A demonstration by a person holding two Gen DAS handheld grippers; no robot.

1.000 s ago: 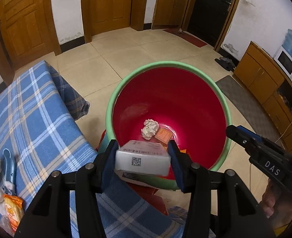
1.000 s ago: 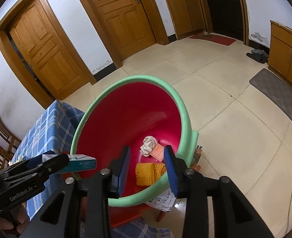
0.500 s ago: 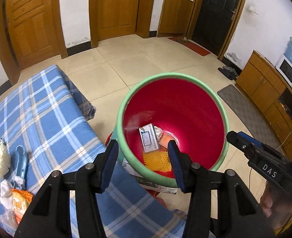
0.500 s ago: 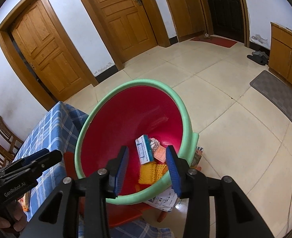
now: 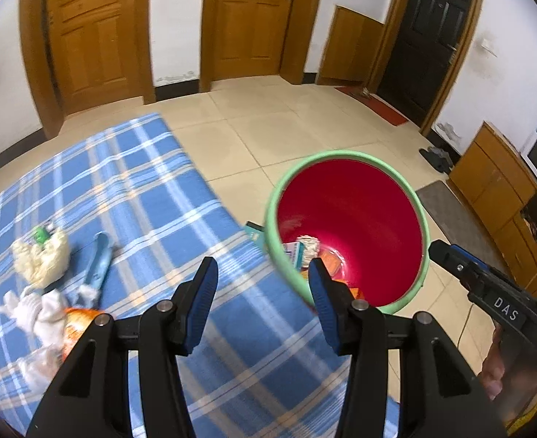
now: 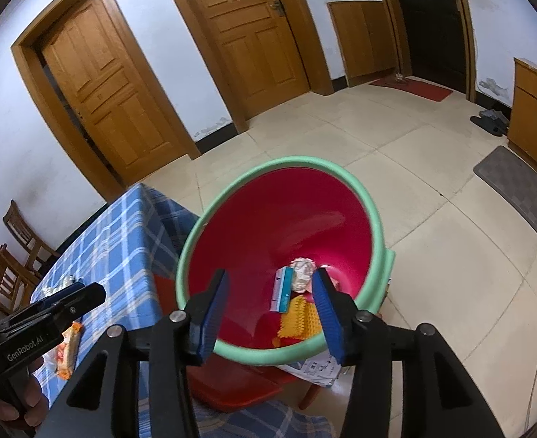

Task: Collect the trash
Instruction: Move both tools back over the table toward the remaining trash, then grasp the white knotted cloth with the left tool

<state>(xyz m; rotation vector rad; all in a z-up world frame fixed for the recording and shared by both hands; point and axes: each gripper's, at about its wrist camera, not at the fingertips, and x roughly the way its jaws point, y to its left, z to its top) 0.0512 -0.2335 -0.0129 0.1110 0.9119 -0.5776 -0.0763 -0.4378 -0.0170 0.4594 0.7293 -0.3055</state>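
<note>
Partly hidden behind the left tool's (image 5: pixel 261 281) right finger, the red plastic bin with the pale green rim (image 5: pixel 345 155) keeps most of its load out of that view: only a crumpled white paper ball (image 5: pixel 308 244), the corner of a white and teal flat box (image 5: pixel 293 252) and a scrap of orange card (image 5: pixel 332 261) show at the bottom. From the right wrist view the same load reads better, with the box (image 6: pixel 282 290) standing on edge against the paper ball (image 6: pixel 302 272) and a yellow-orange foam net (image 6: pixel 299 319) lying at 6 o'clock of them, its right edge cut off by the right tool's (image 6: pixel 270 306) finger. Both tools stand spread wide with nothing between the blue pads.

On the bench covered with a blue plaid cloth (image 5: pixel 133 197), at 9 o'clock of the left tool, uncollected trash lies in a loose group: a cream crumpled wrapper (image 5: pixel 40 257) with a small green item (image 5: pixel 40 234) against it that is too blurred to name, a light blue plastic strip (image 5: pixel 96 268), a white wadded tissue (image 5: pixel 31 308), and an orange snack packet (image 5: pixel 76 325) half covered by the tool's left arm. A clear film piece (image 5: pixel 36 368) at 8 o'clock is hard to make out.

Under the bin, a red plastic stool (image 6: pixel 232 388) and printed white paper (image 6: pixel 317 368) are mostly covered by the bin rim (image 6: pixel 283 162) and the right tool. Wooden chairs (image 6: pixel 12 248) at the left edge are cropped.
</note>
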